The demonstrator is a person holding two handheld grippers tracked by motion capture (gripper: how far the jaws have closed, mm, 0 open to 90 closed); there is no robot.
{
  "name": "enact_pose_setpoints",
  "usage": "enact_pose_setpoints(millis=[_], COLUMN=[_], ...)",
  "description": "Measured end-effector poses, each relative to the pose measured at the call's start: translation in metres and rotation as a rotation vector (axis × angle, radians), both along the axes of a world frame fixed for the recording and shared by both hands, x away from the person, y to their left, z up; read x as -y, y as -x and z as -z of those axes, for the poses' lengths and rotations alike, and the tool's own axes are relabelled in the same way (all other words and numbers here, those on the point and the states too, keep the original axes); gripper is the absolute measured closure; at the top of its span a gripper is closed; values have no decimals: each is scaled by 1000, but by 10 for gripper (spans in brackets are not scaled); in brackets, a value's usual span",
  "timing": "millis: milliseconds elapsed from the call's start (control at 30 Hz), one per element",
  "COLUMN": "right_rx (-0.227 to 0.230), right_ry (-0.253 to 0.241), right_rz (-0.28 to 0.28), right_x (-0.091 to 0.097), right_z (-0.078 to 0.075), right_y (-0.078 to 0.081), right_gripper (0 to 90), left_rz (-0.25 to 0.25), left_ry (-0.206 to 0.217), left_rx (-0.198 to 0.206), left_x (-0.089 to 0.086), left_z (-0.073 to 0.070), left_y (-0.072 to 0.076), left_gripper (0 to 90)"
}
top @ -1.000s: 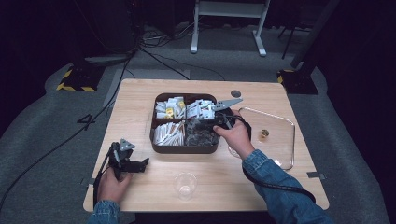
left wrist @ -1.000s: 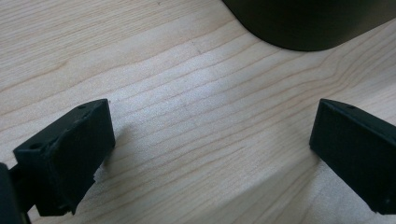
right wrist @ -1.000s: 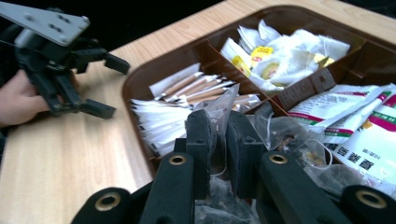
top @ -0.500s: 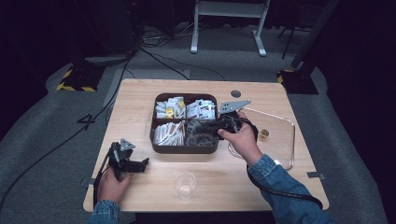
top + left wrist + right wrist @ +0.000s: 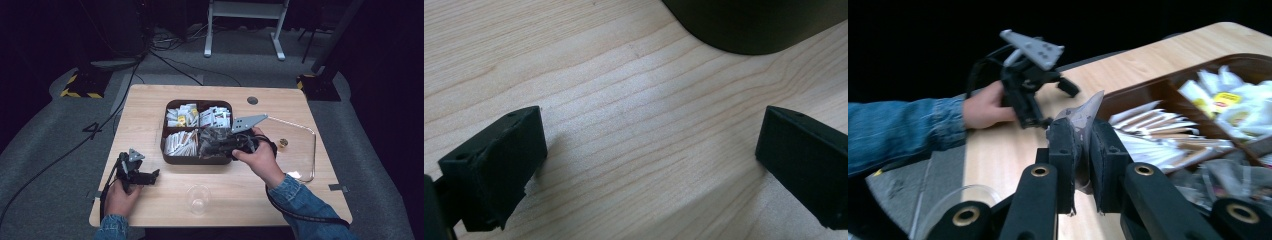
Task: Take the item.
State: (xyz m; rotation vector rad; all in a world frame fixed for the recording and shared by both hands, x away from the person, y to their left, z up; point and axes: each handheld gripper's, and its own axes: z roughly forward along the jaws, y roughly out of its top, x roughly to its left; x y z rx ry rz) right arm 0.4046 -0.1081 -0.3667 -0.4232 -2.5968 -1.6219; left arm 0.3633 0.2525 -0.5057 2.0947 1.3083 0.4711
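A brown tray [image 5: 163, 131] with four compartments of packets and sachets sits mid-table. Above its front right compartment, my right gripper [image 5: 212, 146] points left. In the right gripper view it [image 5: 1080, 137] is shut on a thin grey packet [image 5: 1084, 114] that sticks up between the pads, held clear of the tray [image 5: 1148, 90]. My left gripper [image 5: 150, 175] rests on the table at the front left. Its jaws stand wide open [image 5: 649, 155] over bare wood, with a corner of the tray [image 5: 749, 25] just beyond them. The right gripper view also has the left gripper [image 5: 1055, 105] farther off.
A clear cup [image 5: 198, 198] stands near the table's front edge, between the two hands; its rim is the clear cup [image 5: 948, 205] under the right gripper. A clear lid [image 5: 305, 150] lies at the right with a small gold object [image 5: 283, 143] by it. Dark floor surrounds the table.
My right hand has risen and drawn back toward the front right, away from the tray's back compartments, with the packet still pinched. The left hand has kept still.
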Motion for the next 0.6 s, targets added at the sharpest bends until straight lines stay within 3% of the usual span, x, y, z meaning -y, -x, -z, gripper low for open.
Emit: enact_pose_setpoints(millis=[400,600], right_rx=[-4,-16], right_ry=[12,15], right_rz=[-114,-143], right_x=[-8,-8], right_z=[2,7], right_y=[37,48], right_gripper=[821,821], left_rz=[0,0], left_ry=[0,0], left_rx=[0,0], left_x=[0,0], left_z=[0,0], left_y=[0,0], left_gripper=[4,3])
